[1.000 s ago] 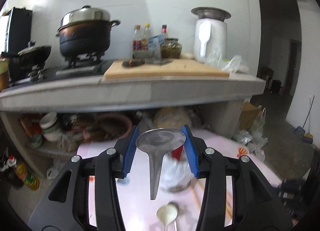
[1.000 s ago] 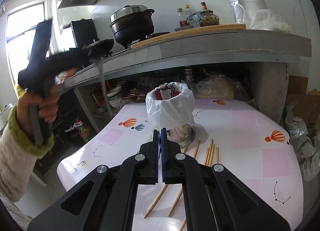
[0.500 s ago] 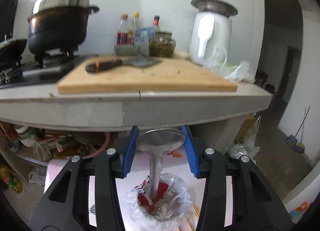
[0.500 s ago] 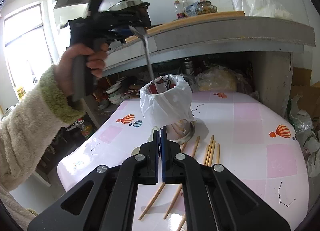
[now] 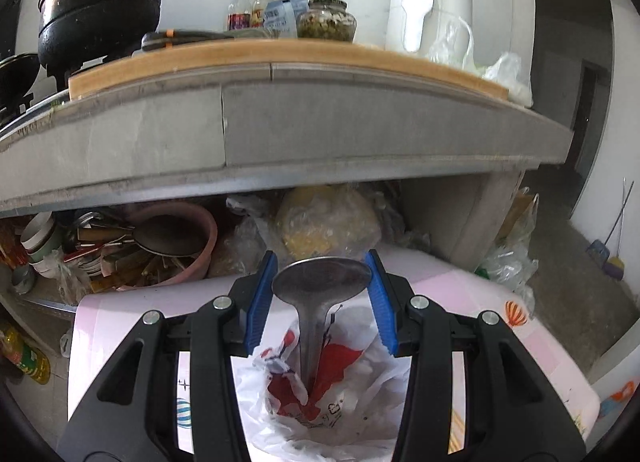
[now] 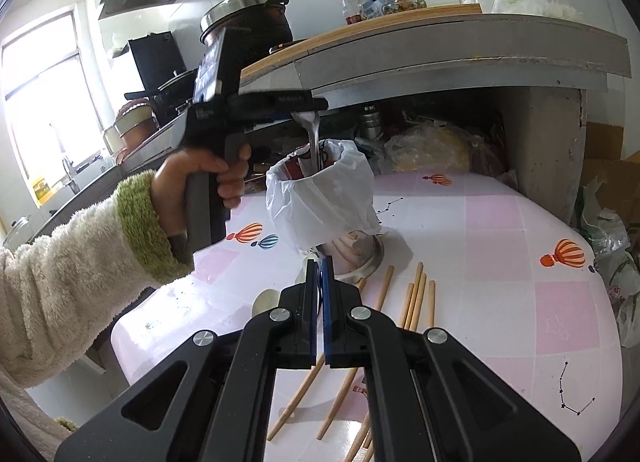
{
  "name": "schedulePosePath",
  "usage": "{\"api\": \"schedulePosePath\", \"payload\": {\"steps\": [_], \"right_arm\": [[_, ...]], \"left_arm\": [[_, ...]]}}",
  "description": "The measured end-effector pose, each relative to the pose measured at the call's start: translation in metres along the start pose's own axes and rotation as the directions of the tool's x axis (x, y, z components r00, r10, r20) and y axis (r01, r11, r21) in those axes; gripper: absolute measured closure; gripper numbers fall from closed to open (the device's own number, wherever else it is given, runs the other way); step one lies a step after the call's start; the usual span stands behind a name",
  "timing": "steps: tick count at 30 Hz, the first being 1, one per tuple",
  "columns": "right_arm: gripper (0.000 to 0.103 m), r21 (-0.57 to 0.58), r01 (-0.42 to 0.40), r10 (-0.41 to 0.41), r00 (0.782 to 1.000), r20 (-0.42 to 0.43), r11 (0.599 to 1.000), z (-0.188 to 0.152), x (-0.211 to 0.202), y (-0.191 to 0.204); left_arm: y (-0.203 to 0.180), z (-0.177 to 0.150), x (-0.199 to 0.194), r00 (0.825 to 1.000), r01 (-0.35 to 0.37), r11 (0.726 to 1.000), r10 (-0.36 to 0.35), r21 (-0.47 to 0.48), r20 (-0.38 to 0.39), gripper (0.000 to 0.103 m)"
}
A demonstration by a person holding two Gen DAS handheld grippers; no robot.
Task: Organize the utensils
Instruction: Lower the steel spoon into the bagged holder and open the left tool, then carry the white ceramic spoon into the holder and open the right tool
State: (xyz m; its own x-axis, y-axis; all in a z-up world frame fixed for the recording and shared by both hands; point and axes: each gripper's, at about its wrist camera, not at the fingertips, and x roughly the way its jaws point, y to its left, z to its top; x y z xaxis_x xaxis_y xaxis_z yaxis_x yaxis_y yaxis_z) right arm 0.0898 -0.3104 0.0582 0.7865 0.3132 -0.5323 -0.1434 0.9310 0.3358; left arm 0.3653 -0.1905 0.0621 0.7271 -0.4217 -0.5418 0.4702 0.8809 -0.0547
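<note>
My left gripper (image 5: pixel 321 277) is shut on the bowl of a metal spoon (image 5: pixel 320 282), held above a utensil holder lined with a white plastic bag (image 5: pixel 320 402). The spoon's handle hangs down inside the bag opening. In the right wrist view the left gripper (image 6: pixel 304 112) holds the spoon (image 6: pixel 314 134) over the bag-lined holder (image 6: pixel 320 202). My right gripper (image 6: pixel 320 266) is shut and empty, low over the table just in front of the holder's metal base (image 6: pixel 360 258). Several wooden chopsticks (image 6: pixel 416 298) and a second spoon (image 6: pixel 266 300) lie on the table.
The table has a pink patterned cloth (image 6: pixel 500 222). A grey concrete counter (image 5: pixel 280 134) overhangs the table's far side, with a cutting board (image 5: pixel 280 54), pot (image 5: pixel 100 2), bottles and a white appliance (image 5: pixel 428 2) on top. Bowls and bags crowd the shelf beneath.
My left gripper has come down with the spoon, so its handle has gone deeper into the bag-lined holder. My right gripper has stayed shut in about the same place.
</note>
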Motion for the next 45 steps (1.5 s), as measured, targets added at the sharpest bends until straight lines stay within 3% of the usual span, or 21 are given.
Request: {"api": "schedulePosePath", "payload": {"steps": [10,20,23,32,38,45], "right_arm": [[0.101,0.009,0.005,-0.005,1.0,0.007,1.0,0.0,-0.004,-0.003],[0.101,0.021,0.005,-0.005,1.0,0.011,1.0,0.0,-0.007,-0.004],[0.101,0.032,0.006,-0.007,1.0,0.006,0.999,0.0,-0.006,-0.007],[0.101,0.015,0.034,-0.034,0.999,0.022,0.999,0.005,-0.013,-0.002],[0.101,-0.004,0.048,-0.048,0.998,0.047,0.999,0.021,-0.021,0.0],[0.101,-0.075,0.049,-0.041,0.994,0.106,0.996,0.068,-0.03,0.004]], "left_arm": [[-0.014,-0.027,0.0,0.999,-0.041,0.994,0.041,0.101,0.002,0.062],[-0.017,-0.025,-0.005,0.998,-0.067,0.991,0.069,0.118,-0.009,0.062],[-0.014,-0.022,-0.014,0.998,-0.058,0.994,0.058,0.098,0.003,0.049],[0.003,-0.02,-0.073,0.996,-0.054,0.997,0.049,0.056,0.08,0.027],[0.029,-0.047,-0.117,0.993,-0.094,0.995,0.093,0.011,0.068,0.022],[0.07,-0.101,-0.153,0.988,-0.153,0.982,0.156,-0.106,0.015,0.021]]}}
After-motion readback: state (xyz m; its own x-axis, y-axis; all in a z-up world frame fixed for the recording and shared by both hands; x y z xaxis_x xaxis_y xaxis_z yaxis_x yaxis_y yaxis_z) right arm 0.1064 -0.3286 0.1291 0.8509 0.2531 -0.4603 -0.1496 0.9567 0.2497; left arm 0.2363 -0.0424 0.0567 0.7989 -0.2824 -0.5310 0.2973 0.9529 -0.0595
